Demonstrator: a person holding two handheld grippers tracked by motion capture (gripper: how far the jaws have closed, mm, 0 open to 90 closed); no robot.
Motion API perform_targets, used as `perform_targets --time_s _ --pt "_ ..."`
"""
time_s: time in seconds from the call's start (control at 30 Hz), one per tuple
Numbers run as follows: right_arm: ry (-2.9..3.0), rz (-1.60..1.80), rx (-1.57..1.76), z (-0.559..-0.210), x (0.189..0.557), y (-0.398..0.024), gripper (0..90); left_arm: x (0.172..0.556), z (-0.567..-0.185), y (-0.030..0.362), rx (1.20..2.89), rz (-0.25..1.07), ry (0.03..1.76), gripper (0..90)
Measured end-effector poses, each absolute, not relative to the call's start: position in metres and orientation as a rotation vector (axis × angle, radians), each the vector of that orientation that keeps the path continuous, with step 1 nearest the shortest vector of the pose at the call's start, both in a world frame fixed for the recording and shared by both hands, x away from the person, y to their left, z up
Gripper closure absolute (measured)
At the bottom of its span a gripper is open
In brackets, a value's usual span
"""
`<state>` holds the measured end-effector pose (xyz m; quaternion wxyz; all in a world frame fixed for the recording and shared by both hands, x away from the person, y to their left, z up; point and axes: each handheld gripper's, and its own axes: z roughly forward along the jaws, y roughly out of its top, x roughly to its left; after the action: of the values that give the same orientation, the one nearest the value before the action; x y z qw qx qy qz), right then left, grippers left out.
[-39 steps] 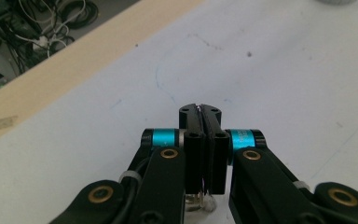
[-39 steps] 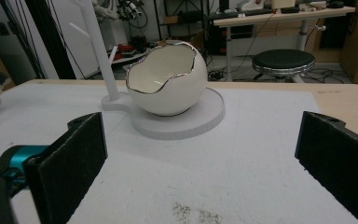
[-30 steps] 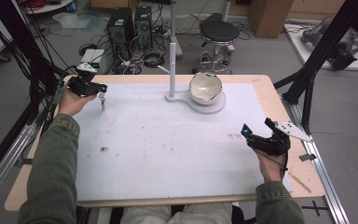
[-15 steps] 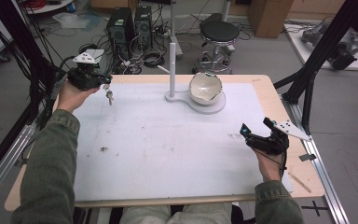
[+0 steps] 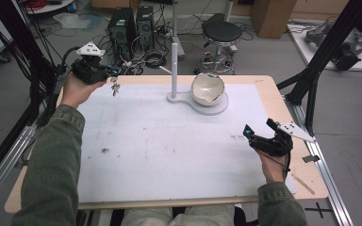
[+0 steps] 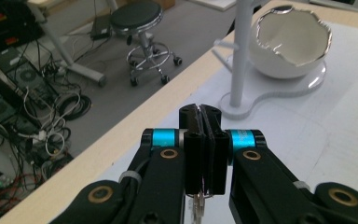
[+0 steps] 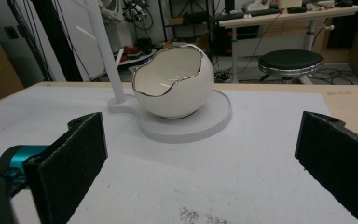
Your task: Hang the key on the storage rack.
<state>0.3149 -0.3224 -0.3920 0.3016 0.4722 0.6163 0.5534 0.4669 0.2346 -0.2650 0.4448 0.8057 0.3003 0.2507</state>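
Note:
My left gripper (image 5: 113,74) hangs above the table's far left corner, shut on a small bunch of keys (image 5: 115,87) that dangles below the jaws. In the left gripper view the two pads (image 6: 199,122) are pressed together, and the keys (image 6: 198,207) peek out underneath. A white egg-shaped bowl (image 5: 207,88) with a jagged metallic rim sits on a white stand base (image 5: 217,107) at the back centre. My right gripper (image 5: 258,129) rests near the right edge, open and holding nothing. It faces the bowl (image 7: 173,84) from a distance.
A white post (image 5: 174,66) with short pegs rises from the stand's left lobe. A white mat (image 5: 169,150) covers most of the wooden table. Behind the table are a stool (image 5: 221,33), computer towers (image 5: 132,23) and cables on the floor.
The left hand has risen and drifted toward the far left, and the keys have come up off the table with it. The right hand has stayed put.

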Motion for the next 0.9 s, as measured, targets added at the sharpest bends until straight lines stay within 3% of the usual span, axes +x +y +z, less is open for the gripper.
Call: perform_targets --time_s 0.9 --pt "1.643 1.478 1.246 -0.392 0.315 -0.322 1.1 0.462 -0.220 0.173 1.983 0.597 0.595 87.9"
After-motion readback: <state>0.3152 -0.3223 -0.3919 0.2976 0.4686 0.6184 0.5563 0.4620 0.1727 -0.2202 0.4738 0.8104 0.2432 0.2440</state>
